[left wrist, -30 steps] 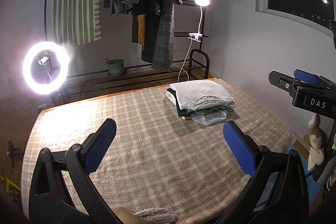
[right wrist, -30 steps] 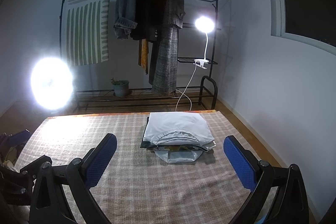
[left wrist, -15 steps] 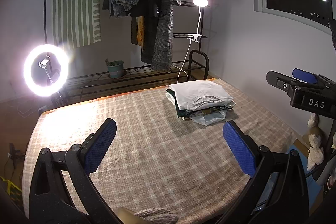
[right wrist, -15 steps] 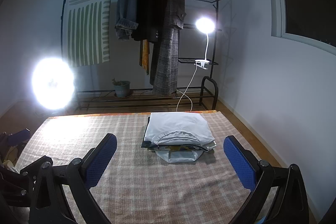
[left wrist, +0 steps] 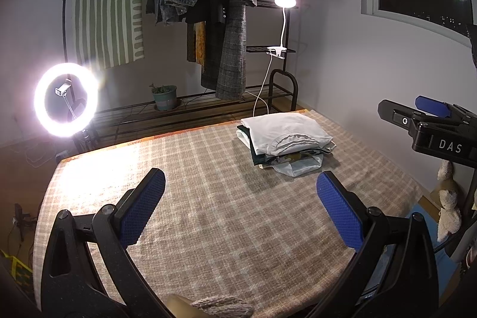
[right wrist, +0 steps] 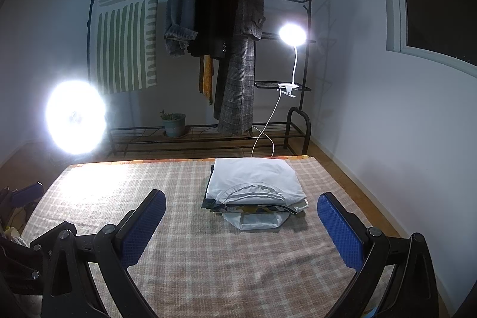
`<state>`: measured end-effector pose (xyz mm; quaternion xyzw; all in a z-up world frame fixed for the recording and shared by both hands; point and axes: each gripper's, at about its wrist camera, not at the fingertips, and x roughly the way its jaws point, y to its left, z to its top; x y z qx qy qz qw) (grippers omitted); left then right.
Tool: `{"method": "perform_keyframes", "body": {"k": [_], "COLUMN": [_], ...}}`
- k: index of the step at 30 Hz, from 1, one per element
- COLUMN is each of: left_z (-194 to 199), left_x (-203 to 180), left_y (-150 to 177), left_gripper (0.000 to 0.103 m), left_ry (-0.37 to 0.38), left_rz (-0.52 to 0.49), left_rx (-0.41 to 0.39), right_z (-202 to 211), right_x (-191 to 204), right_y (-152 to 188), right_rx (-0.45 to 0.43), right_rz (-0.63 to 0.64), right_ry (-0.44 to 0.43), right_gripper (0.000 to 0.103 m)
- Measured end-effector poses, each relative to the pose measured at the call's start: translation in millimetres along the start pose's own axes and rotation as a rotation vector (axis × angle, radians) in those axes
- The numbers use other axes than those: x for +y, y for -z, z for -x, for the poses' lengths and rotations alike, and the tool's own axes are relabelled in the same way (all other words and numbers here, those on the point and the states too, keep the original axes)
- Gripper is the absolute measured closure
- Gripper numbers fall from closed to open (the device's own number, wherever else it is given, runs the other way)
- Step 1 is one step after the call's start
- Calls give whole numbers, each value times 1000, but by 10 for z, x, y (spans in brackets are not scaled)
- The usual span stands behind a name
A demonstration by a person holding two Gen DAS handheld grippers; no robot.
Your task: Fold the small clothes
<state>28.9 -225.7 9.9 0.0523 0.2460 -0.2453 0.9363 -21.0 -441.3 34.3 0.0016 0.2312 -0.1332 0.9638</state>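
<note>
A stack of folded small clothes, white shirt on top, lies at the far right of the table with its checked beige cloth; it also shows in the right wrist view. My left gripper is open and empty, held above the table's near middle, well short of the stack. My right gripper is open and empty, just in front of the stack and above the cloth. The right gripper's body shows at the right edge of the left wrist view.
A bright ring light stands at the far left. Behind the table is a clothes rack with coats, a clip lamp and a potted plant. A wall runs along the right side. A soft toy sits on the floor at right.
Both views have shifted only slightly; the stack sits a touch nearer in the right wrist view. Both grippers stay open and empty.
</note>
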Motion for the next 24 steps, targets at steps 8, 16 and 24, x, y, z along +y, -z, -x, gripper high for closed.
{"method": "perform_keyframes", "body": {"k": [8,16,24], "left_z": [16,-5,-35], "left_x": [29,102,184], "left_y": [4,20,55], "left_gripper": [0,0,0], "left_ry": [-6,-10,7], "left_rz": [-6,-2,-19], "left_rx": [-3,2,-7], "right_z": [1,0,-30], "right_x": [1,10,11], "right_y": [-2,10,37], "right_rx": [0,1,6], "right_rz": [2,2,3], "right_ry": [0,-1,-5], "right_gripper": [0,0,0]}}
